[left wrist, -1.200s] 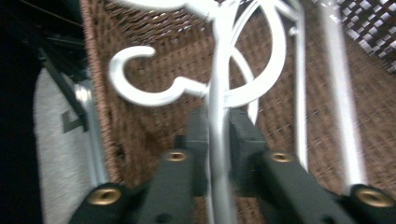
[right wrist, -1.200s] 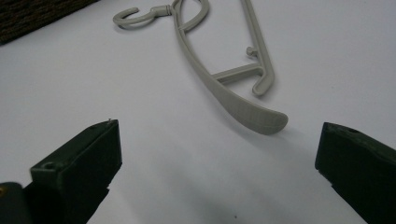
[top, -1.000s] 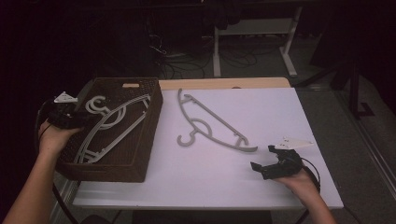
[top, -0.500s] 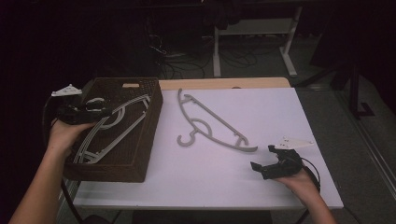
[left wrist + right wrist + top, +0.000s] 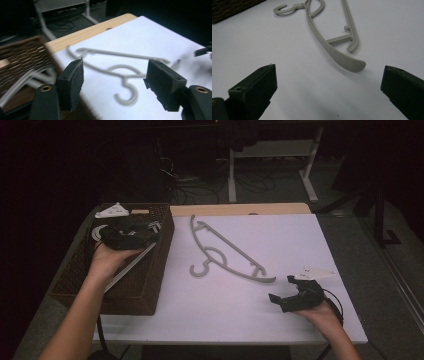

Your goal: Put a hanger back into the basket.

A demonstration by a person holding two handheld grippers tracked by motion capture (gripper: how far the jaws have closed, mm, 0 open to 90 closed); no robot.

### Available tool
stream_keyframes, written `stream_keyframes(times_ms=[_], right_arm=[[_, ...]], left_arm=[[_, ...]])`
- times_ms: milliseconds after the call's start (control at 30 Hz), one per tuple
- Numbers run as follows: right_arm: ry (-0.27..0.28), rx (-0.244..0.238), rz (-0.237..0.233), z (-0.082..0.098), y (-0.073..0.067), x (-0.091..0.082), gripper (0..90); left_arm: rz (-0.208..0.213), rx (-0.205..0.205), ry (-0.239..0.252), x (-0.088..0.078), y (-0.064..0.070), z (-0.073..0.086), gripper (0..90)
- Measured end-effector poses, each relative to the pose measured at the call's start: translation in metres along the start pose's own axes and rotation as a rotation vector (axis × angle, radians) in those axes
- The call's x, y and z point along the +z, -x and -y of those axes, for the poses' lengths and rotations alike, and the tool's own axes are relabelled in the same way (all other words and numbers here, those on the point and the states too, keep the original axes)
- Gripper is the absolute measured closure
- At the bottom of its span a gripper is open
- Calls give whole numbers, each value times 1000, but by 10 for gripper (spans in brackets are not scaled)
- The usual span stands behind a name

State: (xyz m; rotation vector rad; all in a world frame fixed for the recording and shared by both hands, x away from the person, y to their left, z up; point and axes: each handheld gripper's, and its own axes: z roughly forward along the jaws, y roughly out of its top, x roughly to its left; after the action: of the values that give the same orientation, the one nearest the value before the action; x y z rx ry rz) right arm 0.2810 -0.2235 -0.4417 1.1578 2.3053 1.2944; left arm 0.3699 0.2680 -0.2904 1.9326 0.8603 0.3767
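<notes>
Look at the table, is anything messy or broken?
Nothing looks broken or spilled. One grey hanger lies flat and slanted on the white table, whole from hook to tips. More hangers sit in the brown wicker basket at its left side. The left gripper view is blurry, so small cracks could go unseen.

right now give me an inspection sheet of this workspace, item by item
surface: white table, wooden strip along its far edge.
job's things: one grey hanger flat on the table; more hangers in the wicker basket at the left end.
clutter: nothing seen.
grippers: left gripper above the basket, fingers apart after just opening, nothing between them; right gripper open near the hanger's end, holding nothing.
cables: one trails from the right gripper; loose cables on the floor beyond.
surroundings: dark room, white desk frame behind.
</notes>
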Motion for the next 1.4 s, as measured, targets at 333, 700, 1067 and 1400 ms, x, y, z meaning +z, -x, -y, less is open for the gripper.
stream_keyframes(times_ms=[333, 700, 1067, 1400], right_arm=[[-5, -5, -4, 0, 0, 0, 4], [0, -5, -9, 0, 0, -1, 4], [-2, -11, -11, 0, 0, 0, 4], [5, -11, -10, 0, 1, -2, 4]], left_arm=[[89, 51, -20, 58, 52, -17, 547], [210, 83, -102, 140, 88, -5, 877], [275, 92, -194, 215, 111, 25, 900], [301, 126, -277, 258, 137, 46, 900]])
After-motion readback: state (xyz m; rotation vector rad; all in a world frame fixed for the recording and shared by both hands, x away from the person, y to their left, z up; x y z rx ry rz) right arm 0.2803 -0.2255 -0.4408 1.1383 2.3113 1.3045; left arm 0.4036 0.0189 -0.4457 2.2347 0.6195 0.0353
